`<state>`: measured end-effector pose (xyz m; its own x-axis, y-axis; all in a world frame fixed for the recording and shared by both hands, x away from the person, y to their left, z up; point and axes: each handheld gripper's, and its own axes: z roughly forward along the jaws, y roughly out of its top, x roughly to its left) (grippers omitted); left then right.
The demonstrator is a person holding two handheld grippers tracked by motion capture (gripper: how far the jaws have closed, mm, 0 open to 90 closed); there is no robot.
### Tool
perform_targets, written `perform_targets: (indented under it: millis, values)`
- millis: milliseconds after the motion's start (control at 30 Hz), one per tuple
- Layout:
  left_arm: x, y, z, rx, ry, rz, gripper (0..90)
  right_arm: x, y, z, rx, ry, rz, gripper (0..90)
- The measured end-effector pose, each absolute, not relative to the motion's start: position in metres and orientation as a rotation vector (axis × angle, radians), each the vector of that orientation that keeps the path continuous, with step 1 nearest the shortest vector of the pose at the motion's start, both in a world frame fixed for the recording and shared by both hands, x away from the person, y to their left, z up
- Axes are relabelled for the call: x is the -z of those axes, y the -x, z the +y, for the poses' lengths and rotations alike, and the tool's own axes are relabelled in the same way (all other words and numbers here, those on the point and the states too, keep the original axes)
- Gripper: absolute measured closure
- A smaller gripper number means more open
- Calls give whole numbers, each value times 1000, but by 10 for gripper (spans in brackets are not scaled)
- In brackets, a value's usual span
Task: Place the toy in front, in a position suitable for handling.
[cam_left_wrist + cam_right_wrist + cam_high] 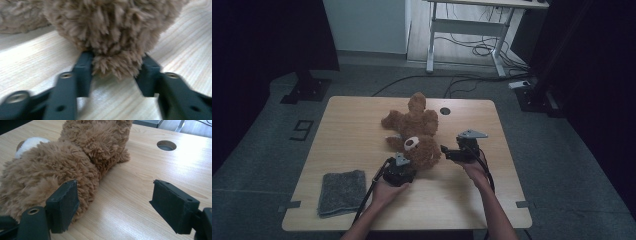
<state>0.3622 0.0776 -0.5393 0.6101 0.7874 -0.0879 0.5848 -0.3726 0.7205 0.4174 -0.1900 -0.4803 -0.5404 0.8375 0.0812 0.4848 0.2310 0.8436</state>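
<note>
A brown plush teddy bear (414, 127) lies on its back mid-table, its head with the white muzzle (411, 144) toward the person. My left gripper (404, 162) is at the near side of the head. In the left gripper view its two jaws press on either side of a furry ear (115, 66), so my left gripper (116, 72) is shut on the bear. My right gripper (444, 150) stands open at the head's right side. In the right gripper view one jaw of my right gripper (113, 200) touches the bear's fur (50, 177); the other hangs over bare wood.
A folded grey cloth (341, 192) lies at the near left of the wooden table (352, 125). A round cable hole (445, 111) sits at the far edge, right of the bear. Beyond the table are a desk frame (467, 30), cables and stand bases.
</note>
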Motion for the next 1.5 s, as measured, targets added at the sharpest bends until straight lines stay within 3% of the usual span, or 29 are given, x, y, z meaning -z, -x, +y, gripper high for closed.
perform_targets:
  millis: [100,200,1500]
  values:
    - [538,-362,79,-352,-2090,1064,762,480,-421,-189,-1238,-1223,2117,218]
    - [537,-359,81,-361,-2097,1046,815,479,-426,-186,-1261,-1223,2117,220]
    - [542,-348,96,-311,-2061,1023,824,483,-484,-146,-1344,-1212,2139,208]
